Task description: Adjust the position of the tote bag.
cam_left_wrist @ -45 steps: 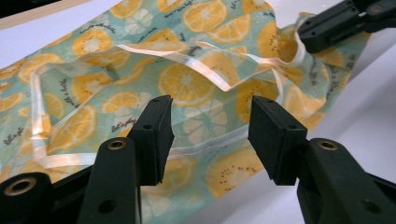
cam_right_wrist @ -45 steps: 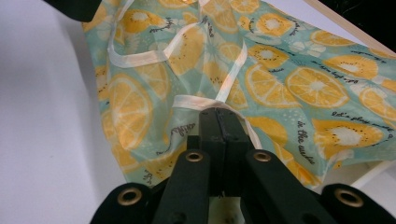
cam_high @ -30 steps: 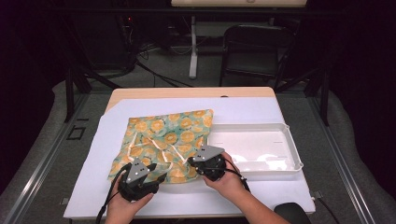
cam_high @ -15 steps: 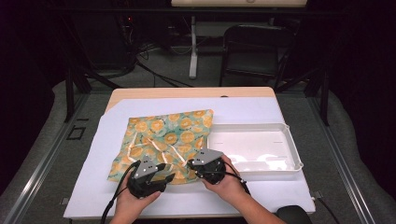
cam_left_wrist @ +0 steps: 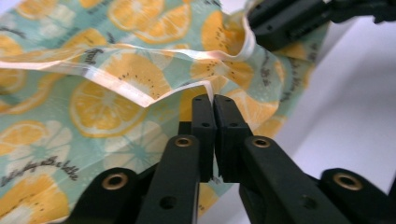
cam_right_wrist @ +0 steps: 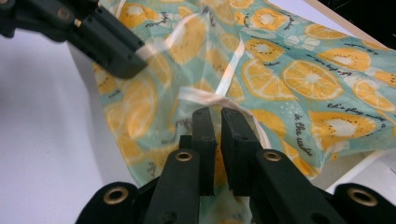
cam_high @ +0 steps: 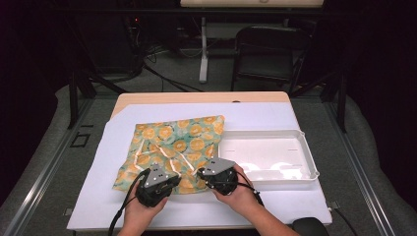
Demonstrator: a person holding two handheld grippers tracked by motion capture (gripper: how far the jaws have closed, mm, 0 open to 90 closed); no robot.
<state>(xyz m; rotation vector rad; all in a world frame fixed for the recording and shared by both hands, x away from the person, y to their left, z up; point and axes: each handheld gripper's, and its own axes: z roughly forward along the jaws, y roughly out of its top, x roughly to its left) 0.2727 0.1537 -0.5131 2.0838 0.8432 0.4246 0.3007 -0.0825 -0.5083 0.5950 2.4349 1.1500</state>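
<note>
Now | left gripper [cam_left_wrist: 214, 100], right gripper [cam_right_wrist: 214, 113]: jaws pinching cloth [cam_high: 172, 142] near edge | tray [cam_high: 309, 160] alongside

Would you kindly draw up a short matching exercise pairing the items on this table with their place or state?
Things:
1. left gripper
2. white tray
3. orange-slice bag
4. white sheet

Descriptions:
A. empty, right of the bag
B. spread over the tabletop
C. shut on the bag's near edge
D. crumpled, near edge lifted

Pairs: 1-C, 2-A, 3-D, 4-B
</note>
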